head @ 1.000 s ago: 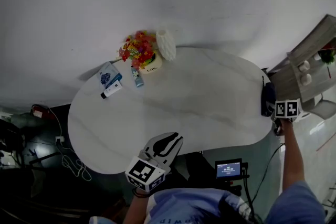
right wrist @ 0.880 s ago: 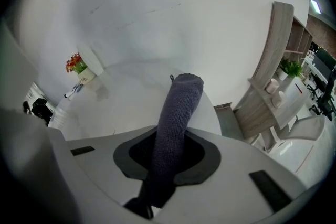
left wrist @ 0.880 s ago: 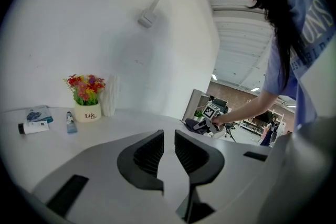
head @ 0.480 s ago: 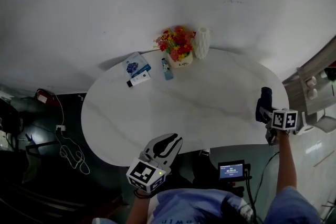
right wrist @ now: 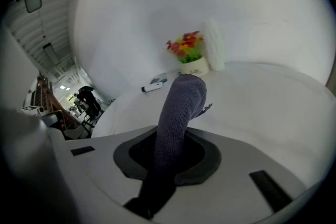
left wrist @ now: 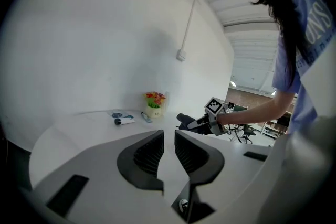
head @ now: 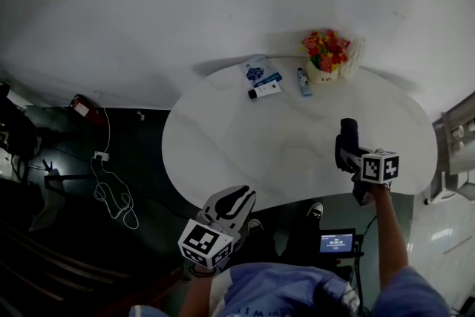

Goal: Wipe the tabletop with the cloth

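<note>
The right tool [head: 346, 157] pinches a dark cloth [head: 347, 128], which sticks out over the desk [head: 223, 152] near its right end, close to the front edge. The left tool [head: 237, 197], pressed together and empty, hangs just off the desk's front edge.

Head cam looks steeply down; both gripper cams face across same table [head: 223, 148] twd flowers [head: 324, 48].

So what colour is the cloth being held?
The cloth is greyish purple; right gripper view shows it best.
</note>
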Demonstrator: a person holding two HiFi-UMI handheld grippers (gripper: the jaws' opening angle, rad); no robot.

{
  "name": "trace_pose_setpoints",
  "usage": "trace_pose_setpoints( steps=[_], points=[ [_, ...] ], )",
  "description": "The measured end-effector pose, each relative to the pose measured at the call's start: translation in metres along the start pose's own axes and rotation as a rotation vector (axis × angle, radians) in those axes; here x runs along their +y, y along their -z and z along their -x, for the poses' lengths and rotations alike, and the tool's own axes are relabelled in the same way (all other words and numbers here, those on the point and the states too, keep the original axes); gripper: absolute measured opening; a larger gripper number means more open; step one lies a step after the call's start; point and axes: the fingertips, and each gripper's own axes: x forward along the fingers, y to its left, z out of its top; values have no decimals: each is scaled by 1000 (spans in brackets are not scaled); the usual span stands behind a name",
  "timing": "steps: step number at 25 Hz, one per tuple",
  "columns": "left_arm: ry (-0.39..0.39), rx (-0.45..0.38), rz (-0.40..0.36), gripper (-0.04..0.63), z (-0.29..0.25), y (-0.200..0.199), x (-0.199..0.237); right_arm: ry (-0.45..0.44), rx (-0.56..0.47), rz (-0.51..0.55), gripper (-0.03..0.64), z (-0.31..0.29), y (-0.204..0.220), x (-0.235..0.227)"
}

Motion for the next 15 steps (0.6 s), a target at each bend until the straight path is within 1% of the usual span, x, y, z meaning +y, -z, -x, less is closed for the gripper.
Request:
trace_pose_setpoints(
  steps=[4,8,12,15],
  points=[
    [-35,-8,11,62,53,16,24,-119,59,83,74,-50,15,108],
    [-95,-25,46,63,96,35,48,-248,114,187,74,-99,28,216],
    [-152,-37,84,61,131,52,60,-385,186,302,74,-138,60,322],
    [-185,-47,103,63,150,60,64,-489,240,364,74,-160,89,391]
  ],
)
